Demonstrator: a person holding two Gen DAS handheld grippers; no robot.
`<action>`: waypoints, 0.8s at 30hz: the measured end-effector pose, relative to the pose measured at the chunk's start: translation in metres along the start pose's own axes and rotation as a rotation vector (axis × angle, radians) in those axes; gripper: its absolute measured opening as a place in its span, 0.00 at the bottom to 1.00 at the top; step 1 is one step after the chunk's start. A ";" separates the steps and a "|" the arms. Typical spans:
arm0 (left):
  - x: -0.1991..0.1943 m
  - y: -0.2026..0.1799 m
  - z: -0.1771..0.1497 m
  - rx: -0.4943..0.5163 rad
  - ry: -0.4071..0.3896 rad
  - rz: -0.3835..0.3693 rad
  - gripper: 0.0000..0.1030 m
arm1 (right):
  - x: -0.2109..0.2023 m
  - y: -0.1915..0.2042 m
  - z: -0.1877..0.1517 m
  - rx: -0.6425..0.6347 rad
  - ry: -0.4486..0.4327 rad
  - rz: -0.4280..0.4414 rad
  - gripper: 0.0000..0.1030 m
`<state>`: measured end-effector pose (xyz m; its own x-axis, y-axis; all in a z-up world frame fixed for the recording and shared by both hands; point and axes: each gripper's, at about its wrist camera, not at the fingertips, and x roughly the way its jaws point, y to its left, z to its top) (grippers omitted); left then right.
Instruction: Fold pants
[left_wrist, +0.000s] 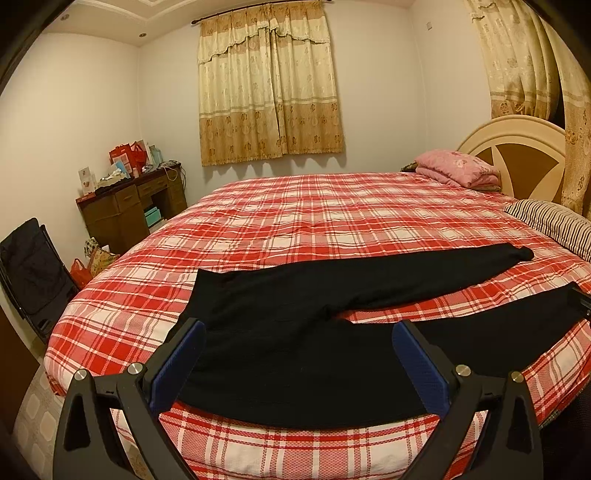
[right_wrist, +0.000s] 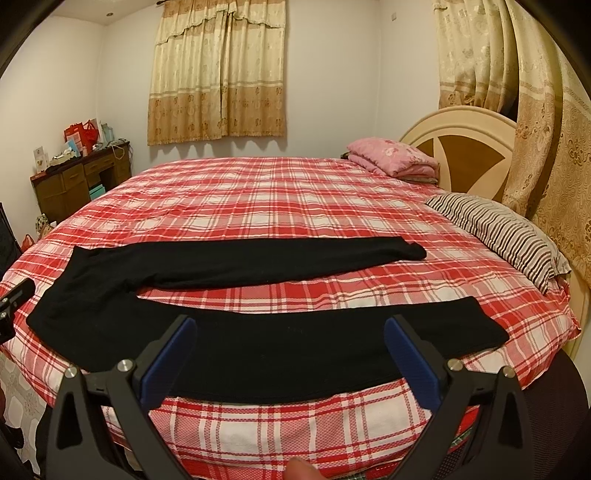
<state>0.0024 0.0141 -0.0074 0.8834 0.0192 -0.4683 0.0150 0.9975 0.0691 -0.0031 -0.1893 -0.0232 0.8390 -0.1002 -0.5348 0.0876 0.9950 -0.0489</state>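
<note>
Both hand-held grippers, left (left_wrist: 295, 354) and right (right_wrist: 288, 350), hover wide open and empty over the flat black fabric pants (right_wrist: 258, 350); best pinch the near leg's edge cleanly.

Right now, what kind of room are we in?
A home bedroom, most likely: a large bed with a red plaid cover, a curved cream wooden headboard, and floral beige window curtains. Long black pants lie spread flat on the bed.

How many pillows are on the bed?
2: a pink pillow by the headboard, and a striped pillow nearer on the right. Others may be hidden.
</note>
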 end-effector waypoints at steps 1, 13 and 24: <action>0.000 0.000 0.000 0.000 0.001 -0.001 0.99 | 0.000 0.000 0.000 -0.001 0.002 0.000 1.00; 0.008 0.003 -0.002 -0.005 0.019 -0.001 0.99 | 0.004 0.001 -0.003 -0.006 0.010 0.002 1.00; 0.074 0.060 0.018 -0.008 0.062 0.031 0.99 | 0.022 0.001 -0.011 -0.029 0.043 0.074 1.00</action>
<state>0.0768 0.0743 -0.0222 0.8526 0.0543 -0.5197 -0.0164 0.9969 0.0773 0.0098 -0.1910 -0.0445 0.8186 -0.0266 -0.5737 0.0103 0.9994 -0.0316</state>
